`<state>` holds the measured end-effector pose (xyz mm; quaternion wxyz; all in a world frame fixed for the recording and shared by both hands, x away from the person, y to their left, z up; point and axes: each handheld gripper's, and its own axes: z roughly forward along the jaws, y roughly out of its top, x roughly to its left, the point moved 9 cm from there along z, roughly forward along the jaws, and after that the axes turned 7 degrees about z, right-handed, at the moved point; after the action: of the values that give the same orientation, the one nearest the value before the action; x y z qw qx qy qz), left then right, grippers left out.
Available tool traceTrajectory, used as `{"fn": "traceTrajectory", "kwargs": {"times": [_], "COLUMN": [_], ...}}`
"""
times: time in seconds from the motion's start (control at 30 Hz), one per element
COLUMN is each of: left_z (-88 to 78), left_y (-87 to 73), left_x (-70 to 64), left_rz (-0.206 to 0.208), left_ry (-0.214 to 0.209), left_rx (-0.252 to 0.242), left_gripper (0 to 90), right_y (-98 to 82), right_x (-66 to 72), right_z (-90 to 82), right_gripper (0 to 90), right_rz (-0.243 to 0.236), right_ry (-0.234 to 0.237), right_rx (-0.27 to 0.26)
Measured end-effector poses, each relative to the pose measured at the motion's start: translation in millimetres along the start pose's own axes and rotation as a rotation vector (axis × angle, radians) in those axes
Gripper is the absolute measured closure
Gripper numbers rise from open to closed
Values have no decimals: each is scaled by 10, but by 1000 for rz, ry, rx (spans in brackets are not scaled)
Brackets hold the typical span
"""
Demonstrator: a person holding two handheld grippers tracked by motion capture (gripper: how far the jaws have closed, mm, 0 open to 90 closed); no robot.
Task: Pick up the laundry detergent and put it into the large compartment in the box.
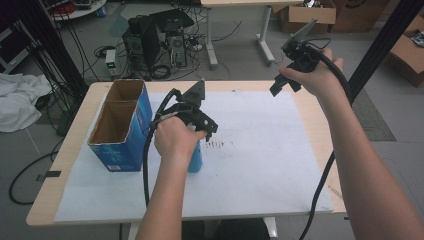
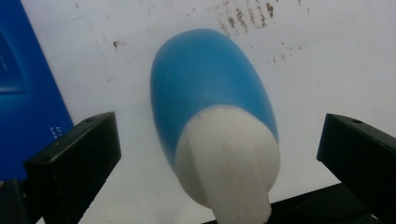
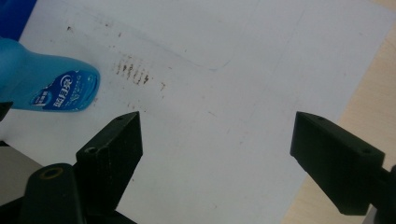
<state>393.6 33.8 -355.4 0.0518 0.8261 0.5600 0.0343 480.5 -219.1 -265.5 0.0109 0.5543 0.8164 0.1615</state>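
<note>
My L gripper (image 2: 219,154) is wide open around the blue bottle (image 2: 210,88), not touching. R gripper (image 3: 215,140) is open w/ nothing in it, raised over the white sheet (image 3: 233,116).

We found the bottle (image 1: 195,159) standing on the paper sheet (image 1: 260,165) just right of the open box (image 1: 120,125), with the stain marks (image 1: 220,145) right of the bottle.
</note>
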Motion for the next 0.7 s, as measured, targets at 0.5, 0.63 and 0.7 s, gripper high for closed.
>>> {"fn": "traceTrajectory", "kwargs": {"times": [0.5, 0.63, 0.7], "left_z": [129, 153, 156], "left_y": [6, 10, 14], "left_x": [6, -5, -11], "left_rz": [-13, -13, -18], "left_ry": [18, 25, 26], "left_rx": [23, 28, 28], "left_gripper": [28, 60, 78], "right_y": [-7, -7, -8], "right_x": [-5, -2, -8], "right_z": [34, 41, 40], "right_gripper": [171, 171, 171], "right_rz": [-4, 4, 1], "right_ry": [10, 14, 12], "right_rx": [7, 8, 8]}}
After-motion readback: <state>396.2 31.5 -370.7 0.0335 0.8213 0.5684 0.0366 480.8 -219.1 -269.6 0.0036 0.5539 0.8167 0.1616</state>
